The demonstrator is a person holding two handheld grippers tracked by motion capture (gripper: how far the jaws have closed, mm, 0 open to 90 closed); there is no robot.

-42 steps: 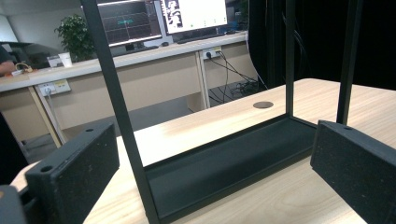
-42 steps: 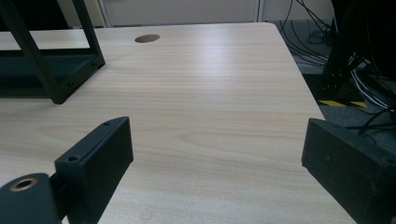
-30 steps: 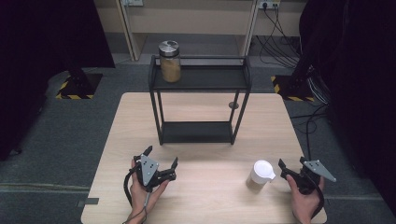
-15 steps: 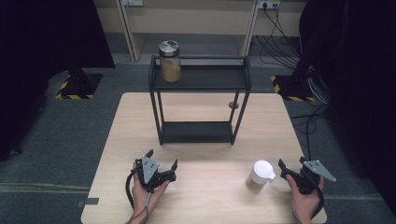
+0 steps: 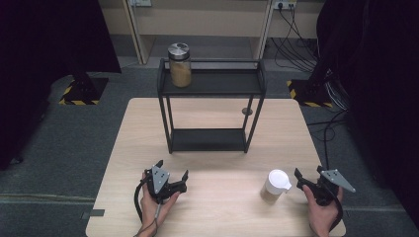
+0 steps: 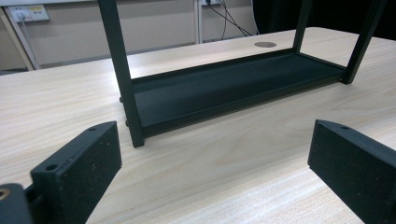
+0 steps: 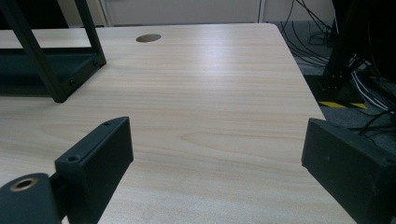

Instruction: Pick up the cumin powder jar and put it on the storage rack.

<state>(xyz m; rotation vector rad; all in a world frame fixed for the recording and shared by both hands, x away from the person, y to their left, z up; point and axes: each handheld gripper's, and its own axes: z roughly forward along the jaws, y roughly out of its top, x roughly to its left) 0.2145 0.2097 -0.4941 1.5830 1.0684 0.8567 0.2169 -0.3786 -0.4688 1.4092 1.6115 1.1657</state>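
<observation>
The white lidded cup (image 5: 274, 184) stands upright on the bench (image 5: 217, 217) near its front edge, toward the right side. It is round and has no long axis to line up with; its small spout-like lip points right, toward the nearer hand. The right hand-held gripper (image 5: 305, 183) sits just beside it on that side, apart from it, its jaws spread wide and holding nothing. The cup lies to this gripper's left. In the right gripper view the jaws point ahead over bare bench, so I judge the coming move turns on swinging them leftward to face the cup.

The left hand-held gripper (image 5: 173, 178) rests well apart from the cup, across the front of the bench, also released and empty, aimed at the lower tray of the black shelf rack (image 5: 207, 139). A jar (image 5: 180, 65) stands on the rack's top shelf.
</observation>
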